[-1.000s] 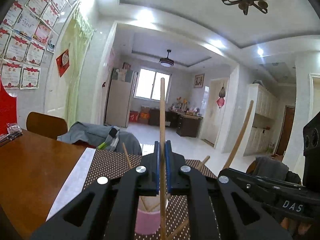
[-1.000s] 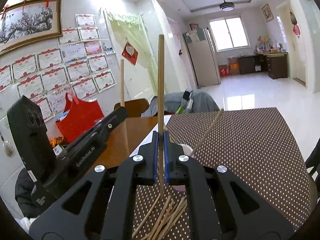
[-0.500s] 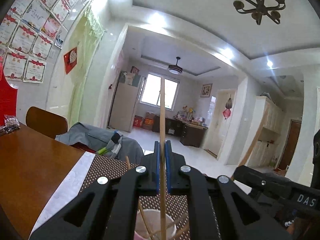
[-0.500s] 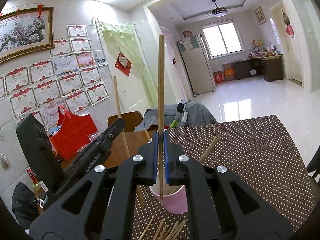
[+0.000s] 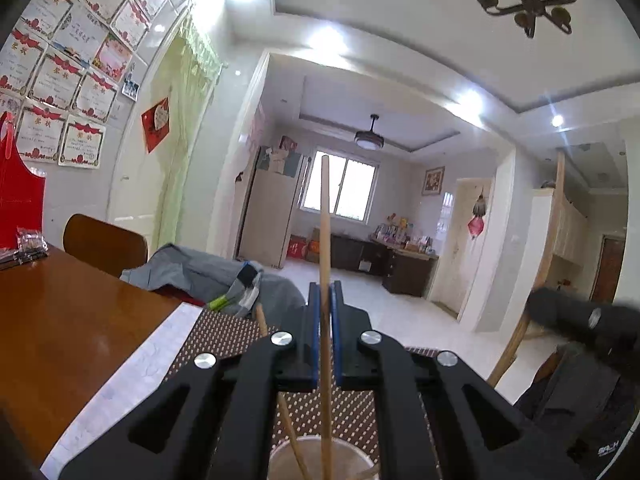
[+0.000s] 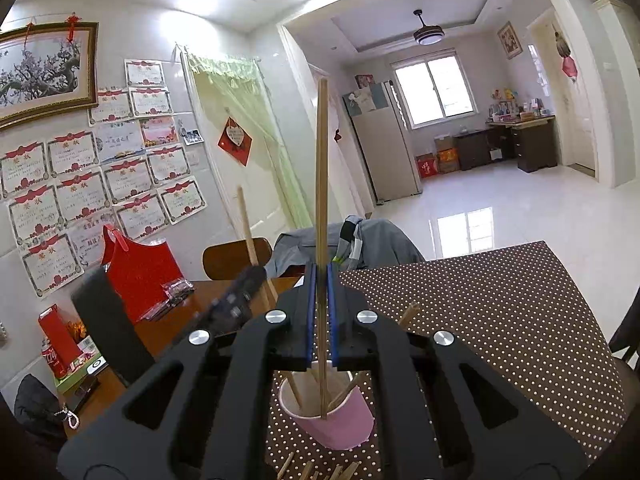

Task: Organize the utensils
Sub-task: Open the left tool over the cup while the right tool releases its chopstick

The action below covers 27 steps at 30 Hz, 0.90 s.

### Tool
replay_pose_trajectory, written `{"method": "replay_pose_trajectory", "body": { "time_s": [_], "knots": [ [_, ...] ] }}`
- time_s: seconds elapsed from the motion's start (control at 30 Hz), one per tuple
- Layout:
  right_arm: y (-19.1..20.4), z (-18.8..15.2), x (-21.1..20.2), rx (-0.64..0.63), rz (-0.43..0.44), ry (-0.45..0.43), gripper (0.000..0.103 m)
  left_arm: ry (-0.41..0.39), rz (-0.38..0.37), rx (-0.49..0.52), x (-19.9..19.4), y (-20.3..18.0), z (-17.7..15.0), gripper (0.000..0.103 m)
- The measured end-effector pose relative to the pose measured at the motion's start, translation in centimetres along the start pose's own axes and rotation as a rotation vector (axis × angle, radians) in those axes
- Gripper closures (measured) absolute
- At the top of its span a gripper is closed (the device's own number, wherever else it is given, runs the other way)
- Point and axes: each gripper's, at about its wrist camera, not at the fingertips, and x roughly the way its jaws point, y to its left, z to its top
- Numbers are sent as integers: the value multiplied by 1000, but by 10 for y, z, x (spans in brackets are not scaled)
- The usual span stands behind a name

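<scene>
A pink cup (image 6: 340,420) stands on the dotted brown mat (image 6: 500,320) and holds a few wooden chopsticks. My right gripper (image 6: 321,280) is shut on an upright chopstick (image 6: 321,168) whose lower end dips into the cup. In the left wrist view my left gripper (image 5: 325,300) is shut on another upright chopstick (image 5: 325,220), its lower end reaching into the cup (image 5: 288,456) just below. The left gripper (image 6: 236,304) shows blurred at the left of the right wrist view, and the right gripper's body (image 5: 580,320) shows at the right of the left wrist view.
Several loose chopsticks (image 6: 312,470) lie on the mat in front of the cup. A red bag (image 6: 136,272), a can and small items sit on the brown wooden table (image 5: 60,320) at left. Chairs draped with grey clothing (image 5: 208,276) stand behind the table.
Both grippers came in over the pink cup with their chopsticks. The left chopstick's lower end has sunk into the cup, and the right one now stands inside it too.
</scene>
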Motion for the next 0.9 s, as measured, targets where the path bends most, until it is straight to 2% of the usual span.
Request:
{"method": "replay_pose_trajectory", "body": {
  "time_s": [0.13,0.23,0.4,0.63,0.9],
  "knots": [
    [2,2,1,0,7,-6,97,41,-5,-7,0,3,-4,96],
    [5,0,4,-11,5,3,97,55,4,-3,-4,5,-2,75],
    [9,-10,12,-17,-2,35,97,63,7,11,-14,4,2,73],
    [16,-19,17,-34,-12,70,97,71,39,49,-33,4,9,57],
    [19,-36,26,-43,-45,121,97,75,95,105,-51,6,14,50]
  ]
}}
